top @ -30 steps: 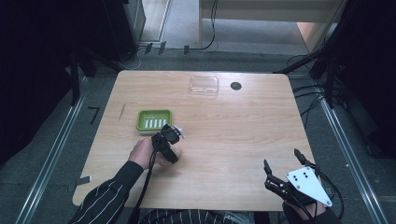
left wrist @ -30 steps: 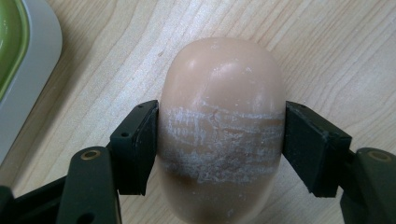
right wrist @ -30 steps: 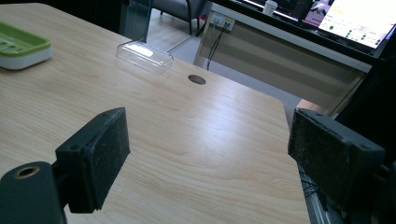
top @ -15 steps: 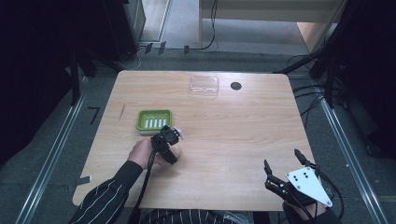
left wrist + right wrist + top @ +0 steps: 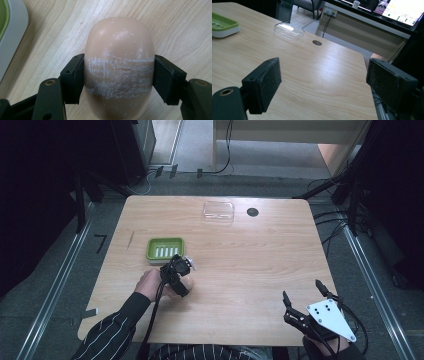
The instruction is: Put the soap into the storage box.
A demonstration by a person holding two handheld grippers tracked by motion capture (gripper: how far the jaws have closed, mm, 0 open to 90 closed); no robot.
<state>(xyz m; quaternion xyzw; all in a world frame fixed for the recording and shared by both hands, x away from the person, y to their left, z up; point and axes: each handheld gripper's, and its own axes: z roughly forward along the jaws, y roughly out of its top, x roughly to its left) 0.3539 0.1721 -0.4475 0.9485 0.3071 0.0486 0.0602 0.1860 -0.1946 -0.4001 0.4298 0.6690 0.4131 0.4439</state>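
Observation:
A peach-coloured oval soap bar (image 5: 118, 50), scuffed white across its middle, lies on the wooden table. My left gripper (image 5: 118, 75) is shut on it, one black pad pressing each long side. In the high view that gripper (image 5: 176, 270) points down just below the green soap dish (image 5: 152, 249), and a hand in a striped sleeve holds it. The dish's grey-white rim (image 5: 15, 37) shows at the left edge of the left gripper view. My right gripper (image 5: 301, 290) stands open at the table's near right edge, nothing between its pads (image 5: 265, 80).
A clear plastic lid (image 5: 218, 212) lies at the far middle of the table, beside a round black hole (image 5: 252, 212). In the right gripper view the lid (image 5: 289, 30) and the green dish (image 5: 223, 25) sit far off to the left. Bare wood (image 5: 250, 265) stretches between the two grippers.

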